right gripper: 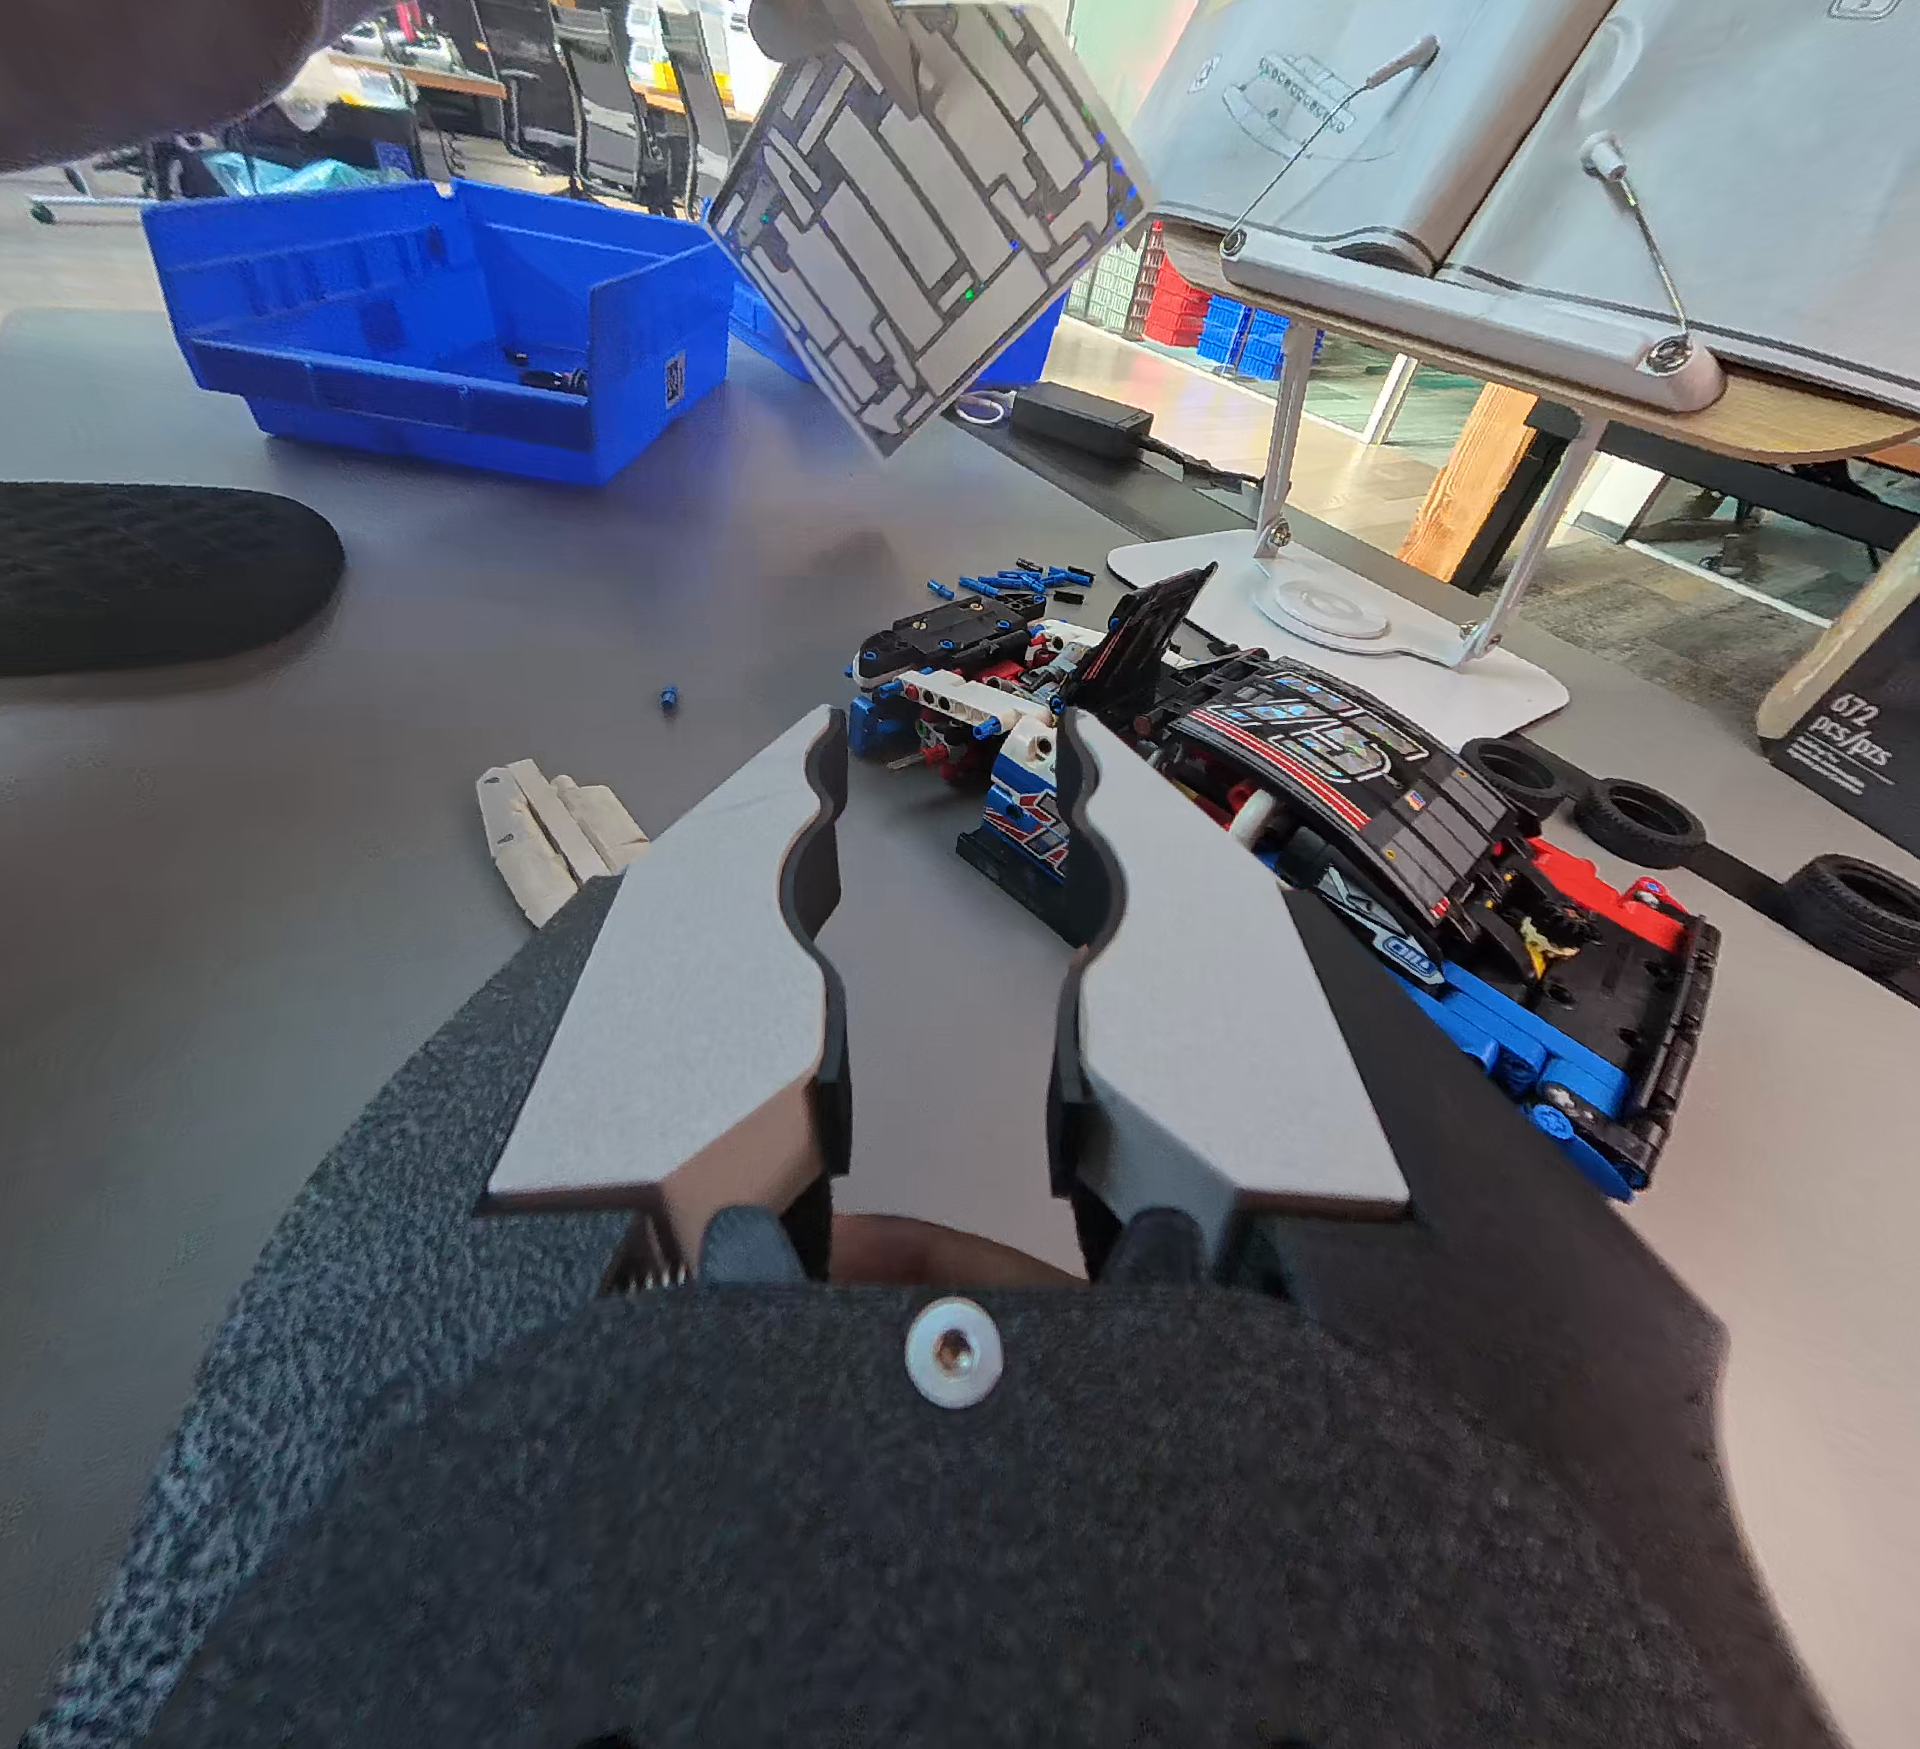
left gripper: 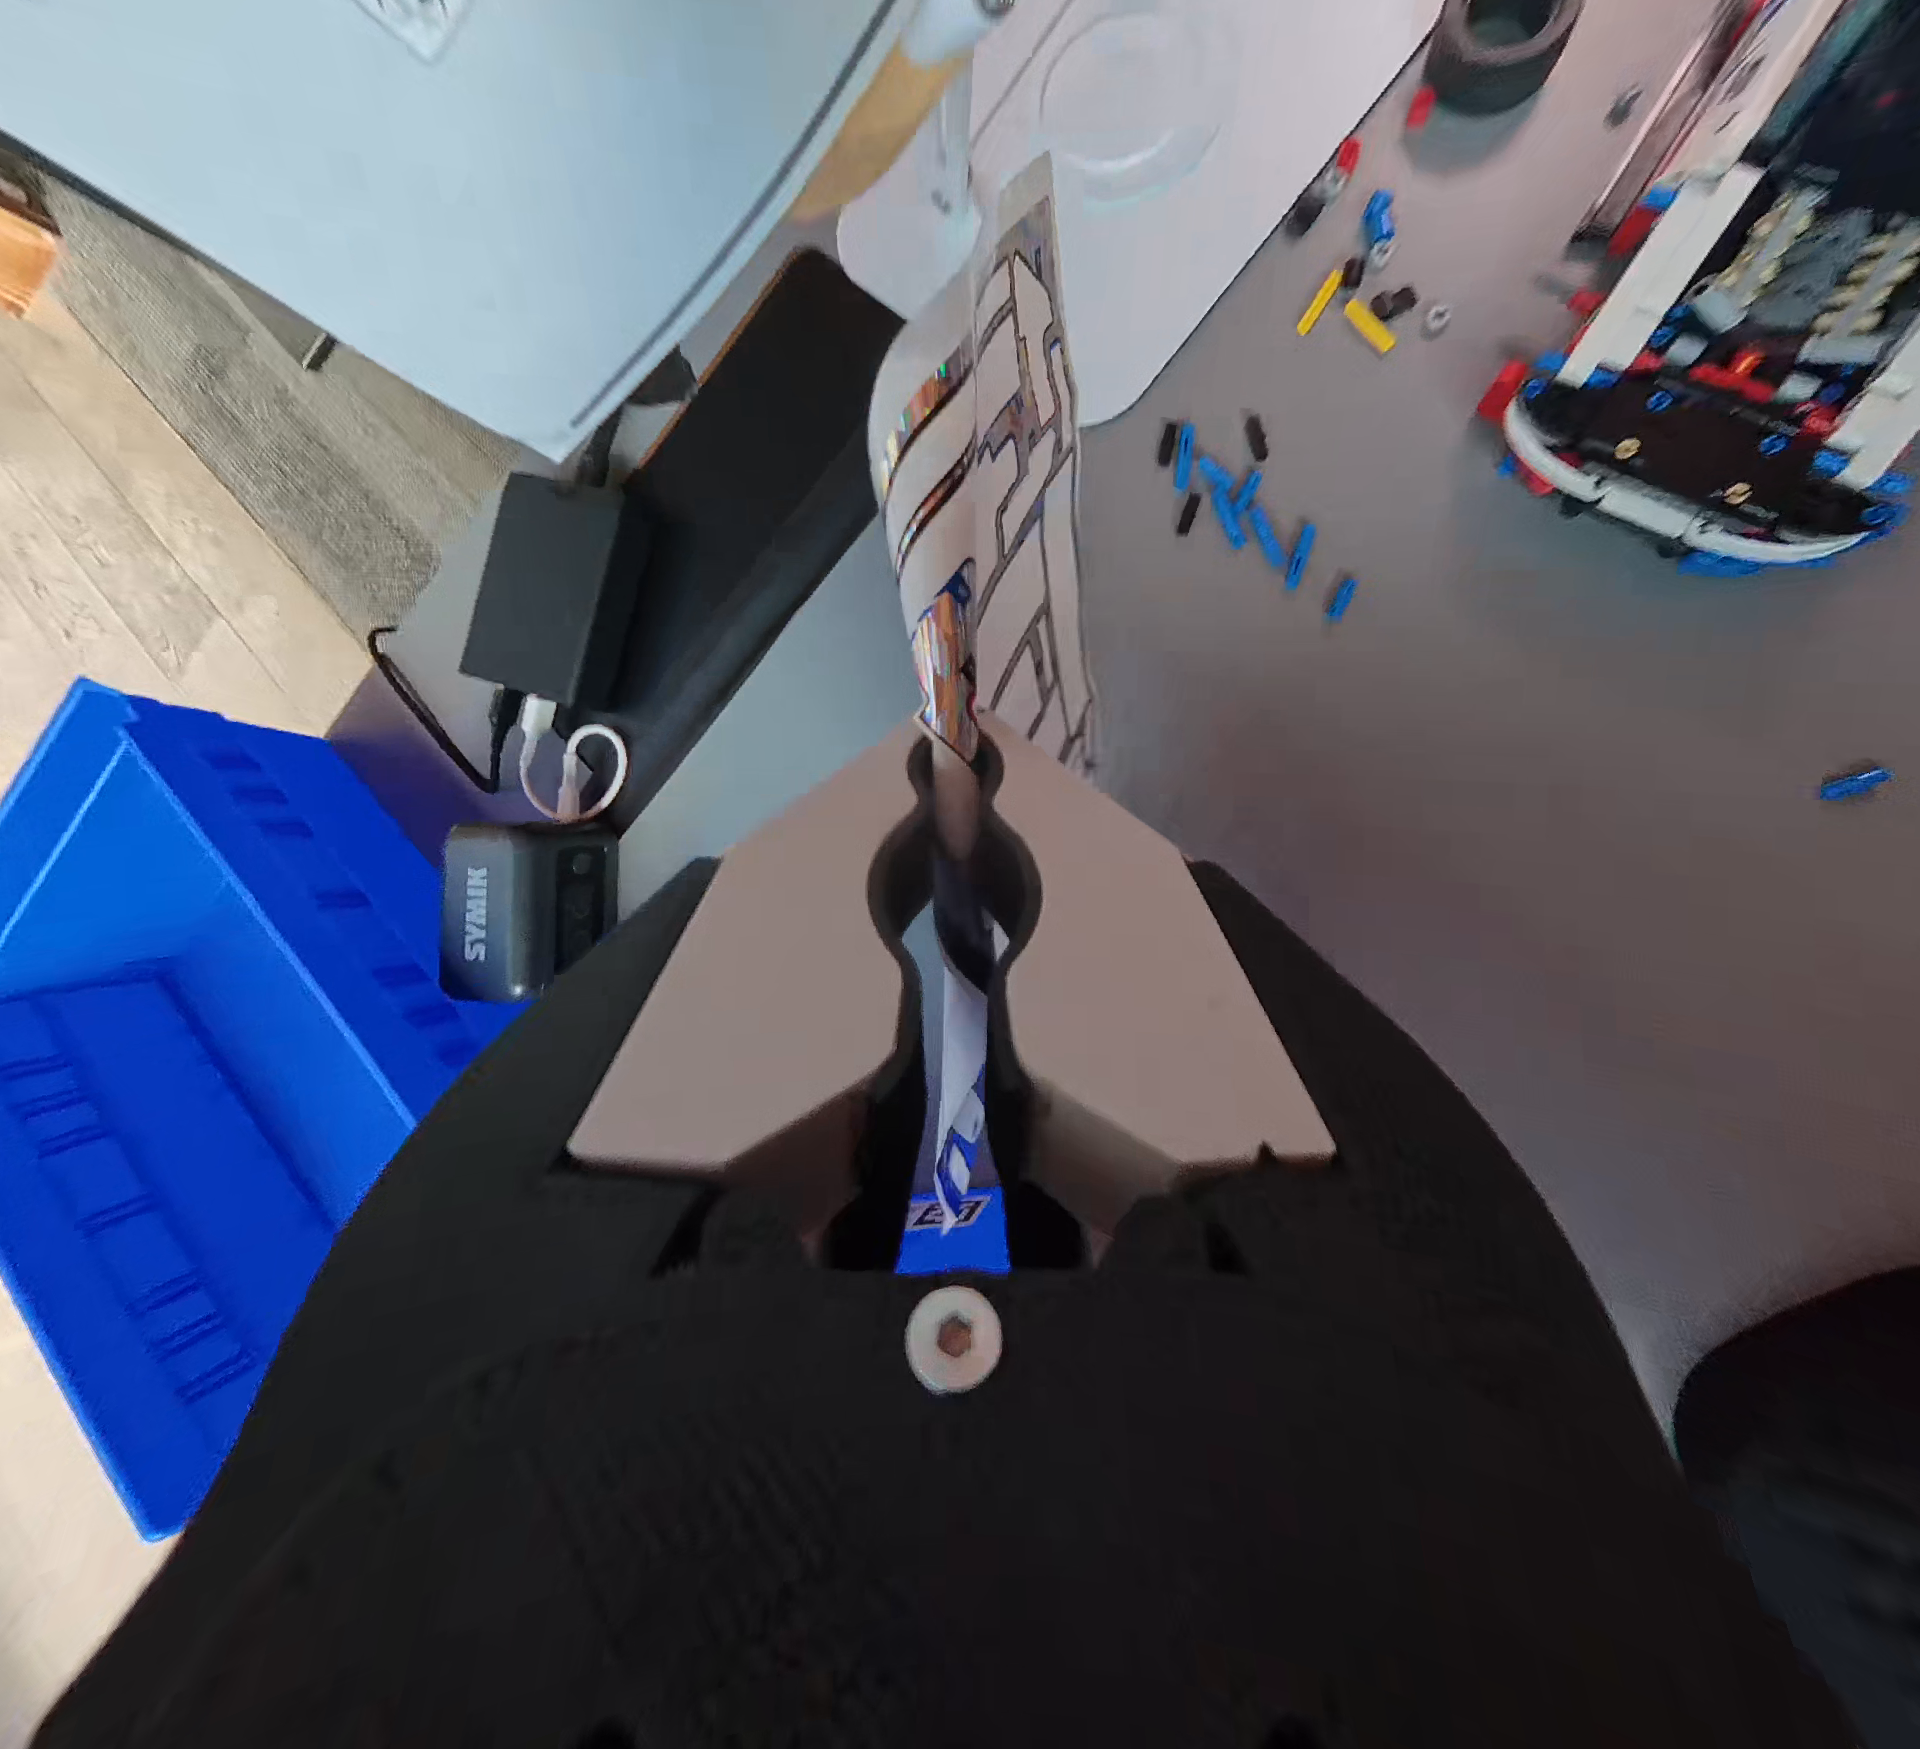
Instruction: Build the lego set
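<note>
My left gripper (left gripper: 951, 754) is shut on a sticker sheet (left gripper: 1013, 494), held edge-on above the grey table. In the right wrist view the same sheet (right gripper: 925, 224) hangs in the air, pinched at its top by the left gripper (right gripper: 883, 58). My right gripper (right gripper: 951, 743) is open and empty, low over the table, its tips just short of the front of the partly built lego car (right gripper: 1351, 826). The car is black, blue, red and white and also shows in the left wrist view (left gripper: 1745, 328). Small blue and black pins (left gripper: 1247, 504) lie loose beside it.
A blue bin (right gripper: 436, 317) stands at the back left, also at the table edge (left gripper: 156, 972). A stand with the open instruction book (right gripper: 1507, 89) rises at the right. Loose black tyres (right gripper: 1642, 816), white lego parts (right gripper: 551, 826), a black mat (right gripper: 145, 567) and a power brick (left gripper: 551, 587) are nearby. There is about 40 centimetres between the tips of the two grippers. My left gripper is the nearer one to the power brick (left gripper: 551, 587): about 30 centimetres, against 60 centimetres.
</note>
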Demonstrator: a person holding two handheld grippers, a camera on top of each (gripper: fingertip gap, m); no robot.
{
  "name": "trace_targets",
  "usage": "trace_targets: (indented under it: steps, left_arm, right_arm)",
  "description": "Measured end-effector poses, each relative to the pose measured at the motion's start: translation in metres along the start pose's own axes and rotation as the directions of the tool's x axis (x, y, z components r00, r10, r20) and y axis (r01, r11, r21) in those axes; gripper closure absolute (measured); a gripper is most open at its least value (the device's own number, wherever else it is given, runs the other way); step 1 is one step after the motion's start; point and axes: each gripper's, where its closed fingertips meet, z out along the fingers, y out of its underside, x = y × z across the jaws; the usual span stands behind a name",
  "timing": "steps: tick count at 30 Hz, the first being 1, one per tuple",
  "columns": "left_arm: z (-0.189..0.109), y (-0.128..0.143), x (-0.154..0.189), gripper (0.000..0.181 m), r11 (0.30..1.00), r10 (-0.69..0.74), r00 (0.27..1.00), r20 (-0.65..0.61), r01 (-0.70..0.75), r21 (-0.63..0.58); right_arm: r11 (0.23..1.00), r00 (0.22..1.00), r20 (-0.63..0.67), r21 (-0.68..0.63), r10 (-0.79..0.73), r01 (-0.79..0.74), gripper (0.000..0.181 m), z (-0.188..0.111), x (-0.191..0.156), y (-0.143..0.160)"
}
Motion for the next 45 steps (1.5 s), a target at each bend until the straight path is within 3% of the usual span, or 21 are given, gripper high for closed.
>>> trace_targets:
  steps: [3, 9, 12, 16, 17, 19, 20, 21, 25, 27, 29, 31, 34, 36, 42, 44, 45]
  left_arm:
    - [-0.033, -0.038, 0.025, 0.181, 0.984, -0.016, 0.999, -0.047, 0.024, 0.175]
    - [-0.081, -0.099, 0.112, 0.181, 0.875, 0.016, 0.954, -0.299, 0.132, 0.467]
    - [-0.098, -0.12, 0.164, 0.181, 0.799, 0.051, 0.865, -0.499, 0.265, 0.54]
    - [-0.108, -0.131, 0.221, 0.181, 0.724, 0.106, 0.699, -0.708, 0.434, 0.536]
    - [-0.108, -0.131, 0.231, 0.181, 0.712, 0.115, 0.661, -0.741, 0.466, 0.525]
    - [-0.101, -0.129, 0.242, 0.181, 0.691, 0.104, 0.618, -0.78, 0.518, 0.503]
    - [-0.094, -0.127, 0.244, 0.181, 0.685, 0.083, 0.608, -0.789, 0.54, 0.489]
    - [-0.088, -0.126, 0.241, 0.178, 0.668, 0.053, 0.608, -0.792, 0.568, 0.481]
    - [-0.074, -0.115, 0.234, 0.121, 0.577, 0.019, 0.594, -0.804, 0.65, 0.494]
    - [-0.065, -0.104, 0.255, 0.113, 0.597, 0.041, 0.544, -0.838, 0.66, 0.457]
    - [-0.064, -0.1, 0.282, 0.12, 0.607, 0.097, 0.493, -0.864, 0.659, 0.445]
    - [-0.065, -0.102, 0.299, 0.141, 0.59, 0.152, 0.498, -0.854, 0.647, 0.483]
    - [-0.053, -0.103, 0.306, 0.173, 0.615, 0.153, 0.583, -0.798, 0.576, 0.538]
    - [-0.045, -0.1, 0.305, 0.18, 0.622, 0.157, 0.652, -0.742, 0.518, 0.587]
    - [-0.047, -0.094, 0.304, 0.181, 0.576, 0.198, 0.707, -0.679, 0.476, 0.664]
    - [-0.05, -0.092, 0.3, 0.181, 0.555, 0.205, 0.72, -0.663, 0.473, 0.684]
    - [-0.051, -0.091, 0.298, 0.181, 0.547, 0.204, 0.725, -0.658, 0.473, 0.691]
  right_arm:
    - [0.999, 1.0, 0.018, 0.031, 0.022, -0.022, 0.142, 0.0, -0.004, -0.006]
    - [0.988, 0.993, 0.079, 0.12, 0.088, -0.097, 0.136, 0.014, -0.011, -0.041]
    - [0.986, 0.989, 0.11, 0.128, 0.097, -0.111, 0.119, 0.027, -0.013, -0.06]
    - [0.978, 0.981, 0.139, 0.138, 0.136, -0.155, 0.088, 0.04, 0.002, -0.075]
    - [0.972, 0.967, 0.198, 0.138, 0.162, -0.191, 0.096, 0.04, -0.001, -0.078]
    - [0.957, 0.899, 0.398, 0.139, 0.183, -0.256, 0.167, 0.028, -0.026, -0.085]
    - [0.941, 0.865, 0.461, 0.154, 0.201, -0.301, 0.181, 0.022, -0.033, -0.088]
    - [0.915, 0.84, 0.481, 0.166, 0.251, -0.368, 0.181, 0.018, -0.032, -0.091]
    - [0.676, 0.645, 0.612, 0.232, 0.457, -0.699, 0.181, -0.006, -0.008, -0.111]
    - [0.608, 0.616, 0.616, 0.263, 0.492, -0.749, 0.181, -0.012, 0.007, -0.112]
    - [0.602, 0.609, 0.601, 0.25, 0.518, -0.758, 0.181, -0.008, 0.011, -0.105]
    - [0.583, 0.593, 0.586, 0.237, 0.552, -0.777, 0.181, 0.0, 0.012, -0.097]
    - [0.531, 0.558, 0.572, 0.235, 0.601, -0.814, 0.181, 0.004, 0.019, -0.088]
    - [0.516, 0.552, 0.549, 0.239, 0.627, -0.823, 0.181, 0.006, 0.025, -0.083]
    - [0.53, 0.527, 0.506, 0.155, 0.683, -0.834, 0.181, 0.017, 0.021, -0.066]
    - [0.58, 0.586, 0.44, 0.165, 0.681, -0.798, 0.162, 0.018, 0.03, -0.06]
    - [0.645, 0.665, 0.378, 0.199, 0.644, -0.738, 0.151, 0.015, 0.038, -0.06]
